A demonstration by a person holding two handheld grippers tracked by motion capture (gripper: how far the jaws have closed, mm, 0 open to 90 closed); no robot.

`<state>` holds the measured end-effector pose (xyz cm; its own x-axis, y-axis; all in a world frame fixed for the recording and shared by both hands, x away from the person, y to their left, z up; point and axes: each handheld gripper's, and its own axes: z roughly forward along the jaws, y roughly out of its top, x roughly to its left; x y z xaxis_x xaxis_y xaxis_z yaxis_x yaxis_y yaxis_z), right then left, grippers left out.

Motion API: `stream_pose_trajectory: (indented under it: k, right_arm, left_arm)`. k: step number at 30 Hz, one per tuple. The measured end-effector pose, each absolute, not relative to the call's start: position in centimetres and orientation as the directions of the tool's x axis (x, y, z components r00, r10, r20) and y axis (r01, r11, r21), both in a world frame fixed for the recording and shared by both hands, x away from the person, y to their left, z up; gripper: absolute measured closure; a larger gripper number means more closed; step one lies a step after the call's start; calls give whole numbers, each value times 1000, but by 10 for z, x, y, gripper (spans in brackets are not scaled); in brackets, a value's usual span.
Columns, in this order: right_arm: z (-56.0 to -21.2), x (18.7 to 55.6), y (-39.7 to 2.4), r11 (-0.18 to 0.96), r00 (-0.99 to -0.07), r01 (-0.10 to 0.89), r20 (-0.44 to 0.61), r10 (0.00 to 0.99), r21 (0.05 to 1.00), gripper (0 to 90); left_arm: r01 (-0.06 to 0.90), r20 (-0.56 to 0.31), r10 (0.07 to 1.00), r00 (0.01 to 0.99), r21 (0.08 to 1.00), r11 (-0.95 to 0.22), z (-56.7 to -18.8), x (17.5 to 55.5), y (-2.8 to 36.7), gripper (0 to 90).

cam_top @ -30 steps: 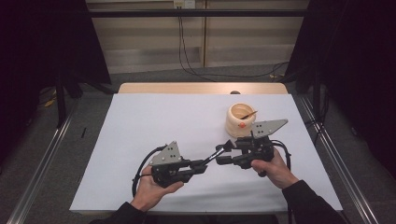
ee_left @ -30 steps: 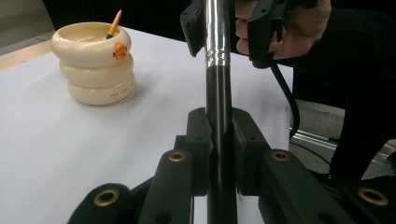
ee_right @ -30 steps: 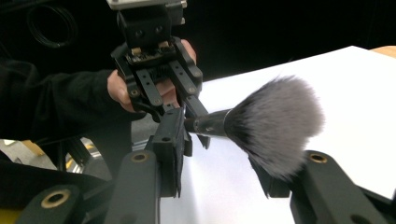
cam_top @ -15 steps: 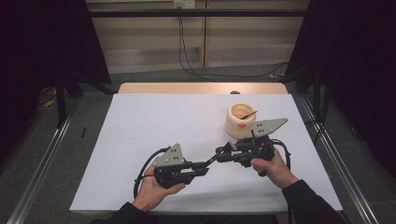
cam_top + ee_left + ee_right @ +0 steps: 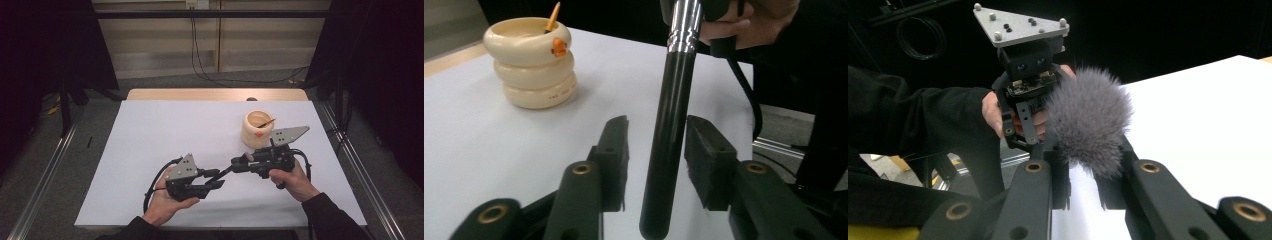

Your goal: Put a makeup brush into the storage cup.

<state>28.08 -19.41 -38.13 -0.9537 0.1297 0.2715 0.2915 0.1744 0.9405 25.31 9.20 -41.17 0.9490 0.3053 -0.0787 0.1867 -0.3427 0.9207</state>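
A make-up brush with a black handle (image 5: 669, 125), a silver ferrule and a fluffy grey head (image 5: 1088, 117) spans the gap between my two grippers near the table's front. My right gripper (image 5: 1087, 185) is shut on the brush at its head end, and its jaws have just been closing. My left gripper (image 5: 656, 130) is open. Its jaws have just been opening, and the handle stands between the pads (image 5: 616, 150) with a gap on each side. In the high view the left gripper (image 5: 220, 178) and right gripper (image 5: 235, 166) point at each other.
A cream ringed cup (image 5: 258, 129) stands behind the right gripper, with a thin orange-tipped stick (image 5: 553, 12) in it. The white table top (image 5: 165, 130) stretches wide to the left and back. Cables trail from both grippers.
The left jaws have parted from the brush handle, while the right jaws have drawn in on the brush. Both hands have stayed almost where they were.
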Motion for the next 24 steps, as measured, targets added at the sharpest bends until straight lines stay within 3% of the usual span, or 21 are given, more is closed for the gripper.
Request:
stream_pose_trajectory:
  k: [3, 9, 13, 16, 24]
  right_arm:
    - [-381, 281, -194, 177, -954, 289, 267, 138, 941, 781]
    - [-378, 281, -196, 181, -951, 291, 264, 161, 939, 780]
    - [-377, 281, -199, 178, -945, 302, 270, 186, 936, 781]
    - [-375, 282, -201, 175, -942, 306, 270, 201, 936, 780]
    - [-368, 282, -205, 221, -933, 305, 245, 262, 926, 780]
  left_arm:
    - [206, -87, 337, 938, 920, -335, -411, 254, 92, 504]
    - [214, -83, 354, 932, 913, -347, -413, 254, 89, 219]
    - [226, -89, 362, 928, 907, -356, -413, 255, 88, 107]
    - [231, -102, 359, 928, 913, -337, -413, 256, 89, 66]
    - [235, -111, 360, 926, 916, -324, -415, 254, 90, 61]
